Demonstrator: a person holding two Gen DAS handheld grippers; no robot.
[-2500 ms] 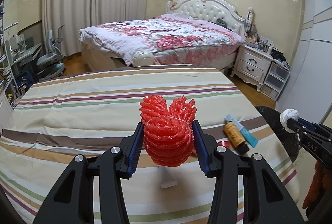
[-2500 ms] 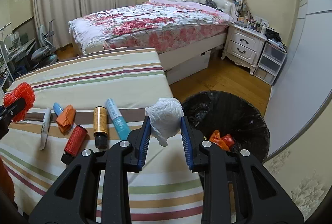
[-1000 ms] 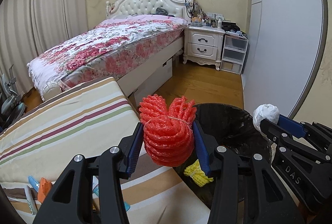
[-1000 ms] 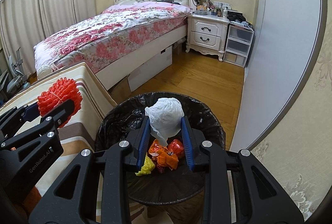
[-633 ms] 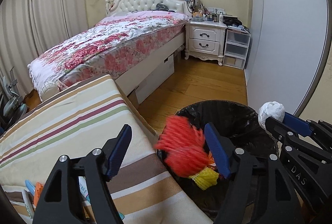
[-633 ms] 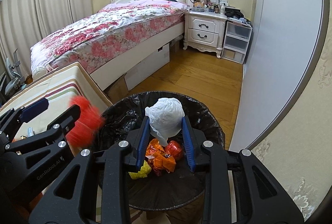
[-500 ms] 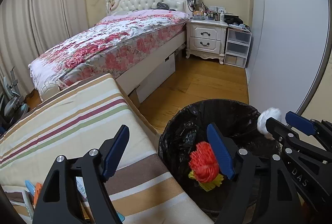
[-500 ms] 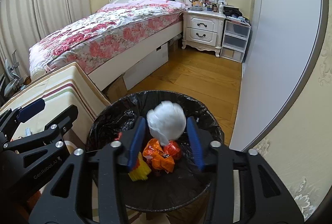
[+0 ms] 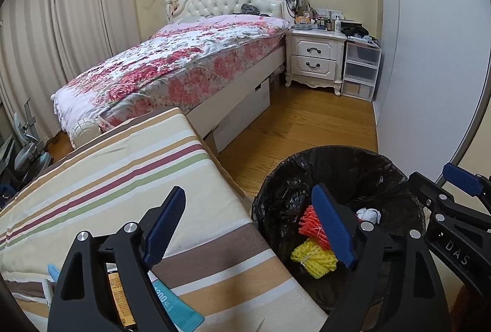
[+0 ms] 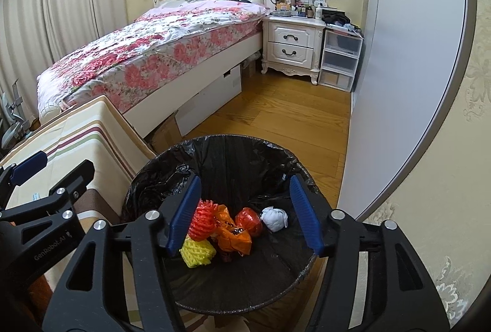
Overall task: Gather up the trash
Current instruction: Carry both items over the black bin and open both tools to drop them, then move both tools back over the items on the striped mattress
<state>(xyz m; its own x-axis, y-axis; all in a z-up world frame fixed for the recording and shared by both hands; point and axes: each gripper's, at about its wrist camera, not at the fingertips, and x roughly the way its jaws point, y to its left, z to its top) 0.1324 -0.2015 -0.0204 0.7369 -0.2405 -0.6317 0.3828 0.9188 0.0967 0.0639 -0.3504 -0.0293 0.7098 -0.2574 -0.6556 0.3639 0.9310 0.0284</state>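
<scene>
A black-lined trash bin (image 10: 233, 147) stands on the floor beside the striped table (image 9: 122, 166). Inside lie a red foam net (image 10: 201, 220), a yellow foam net (image 10: 196, 253), orange wrappers (image 10: 233, 236), a red ball (image 10: 249, 220) and a white crumpled wad (image 10: 274, 218). My right gripper (image 10: 245, 212) is open and empty above the bin. My left gripper (image 9: 248, 227) is open and empty over the table edge and the bin's (image 9: 337, 160) left rim. The red net (image 9: 310, 223), yellow net (image 9: 313, 258) and white wad (image 9: 369, 213) also show in the left wrist view.
On the table under my left gripper lie a blue tube (image 9: 175, 301) and an amber bottle (image 9: 118, 298). A bed with floral cover (image 9: 184, 61), a white nightstand (image 9: 313, 58) and plastic drawers (image 9: 360, 71) stand behind. A grey wardrobe door (image 10: 399, 71) is right of the bin.
Both grippers carried their loads from the table to over the bin and opened. The red foam net and then the white wad dropped into the bin.
</scene>
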